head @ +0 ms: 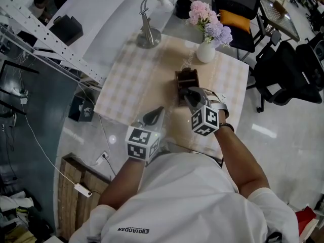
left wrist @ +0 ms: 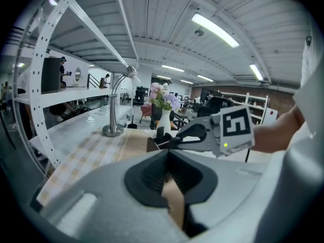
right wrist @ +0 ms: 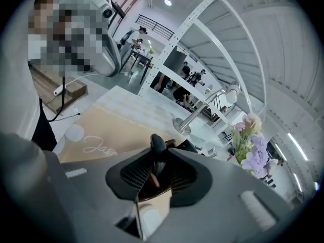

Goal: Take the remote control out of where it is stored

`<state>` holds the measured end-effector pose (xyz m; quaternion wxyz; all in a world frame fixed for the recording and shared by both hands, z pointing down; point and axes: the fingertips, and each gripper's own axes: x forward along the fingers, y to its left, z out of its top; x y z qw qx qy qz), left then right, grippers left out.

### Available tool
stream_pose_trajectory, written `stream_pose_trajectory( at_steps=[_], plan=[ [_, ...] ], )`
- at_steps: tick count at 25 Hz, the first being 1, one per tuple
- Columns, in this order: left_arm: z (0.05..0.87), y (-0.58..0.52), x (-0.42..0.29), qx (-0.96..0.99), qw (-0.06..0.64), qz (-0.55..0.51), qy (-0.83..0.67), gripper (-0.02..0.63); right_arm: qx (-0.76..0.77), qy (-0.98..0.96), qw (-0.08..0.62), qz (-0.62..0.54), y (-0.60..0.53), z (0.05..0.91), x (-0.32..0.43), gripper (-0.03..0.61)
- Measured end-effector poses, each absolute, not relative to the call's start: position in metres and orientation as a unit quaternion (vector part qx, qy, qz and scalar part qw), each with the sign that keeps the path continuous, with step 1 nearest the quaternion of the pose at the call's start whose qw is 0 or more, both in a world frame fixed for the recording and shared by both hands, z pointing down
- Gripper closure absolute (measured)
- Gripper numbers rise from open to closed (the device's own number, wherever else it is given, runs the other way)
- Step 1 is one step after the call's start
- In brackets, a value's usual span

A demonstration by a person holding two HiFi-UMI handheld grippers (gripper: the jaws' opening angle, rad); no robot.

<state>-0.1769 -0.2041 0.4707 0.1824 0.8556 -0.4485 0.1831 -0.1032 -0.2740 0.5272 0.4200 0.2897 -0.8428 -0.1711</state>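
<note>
The right gripper's [right wrist: 155, 158] jaws clamp a slim, dark remote [right wrist: 157, 146] with a rounded end at the brown holder [head: 186, 80], while the left gripper's [left wrist: 167, 154] jaws are together and empty.

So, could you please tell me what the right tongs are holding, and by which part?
The remote control, gripped near its top end, above the brown holder.

I'm reading "QIAODAN", upside down, on the white shirt [head: 182, 201], low on the back. Cursive "Jas…" is showing on the beige table mat [right wrist: 101, 130] nr its near edge; rest is getting cut off.
</note>
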Motion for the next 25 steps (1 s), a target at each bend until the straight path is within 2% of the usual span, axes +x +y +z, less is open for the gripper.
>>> stream_pose_trajectory(
  at_steps=[6, 12, 15, 19, 25],
  plan=[
    [0.473, -0.2, -0.168, 0.856, 0.184, 0.185, -0.448, 0.611, 0.311, -0.862, 0.372, -0.147, -0.262, 0.495, -0.092, 0.488],
    [0.476, -0.194, -0.15, 0.86, 0.183, 0.189, -0.437, 0.611, 0.362, -0.886, 0.284, -0.053, -0.25, 0.467, -0.057, 0.489],
    [0.477, -0.192, -0.143, 0.862, 0.183, 0.19, -0.433, 0.611, 0.39, -0.893, 0.221, 0.036, -0.247, 0.463, -0.03, 0.489],
    [0.478, -0.189, -0.133, 0.862, 0.19, 0.186, -0.431, 0.611, 0.428, -0.868, 0.129, 0.218, -0.246, 0.491, 0.018, 0.489],
    [0.482, -0.18, -0.124, 0.861, 0.196, 0.188, -0.429, 0.611, 0.466, -0.798, 0.072, 0.374, -0.229, 0.553, 0.068, 0.489]
  ],
)
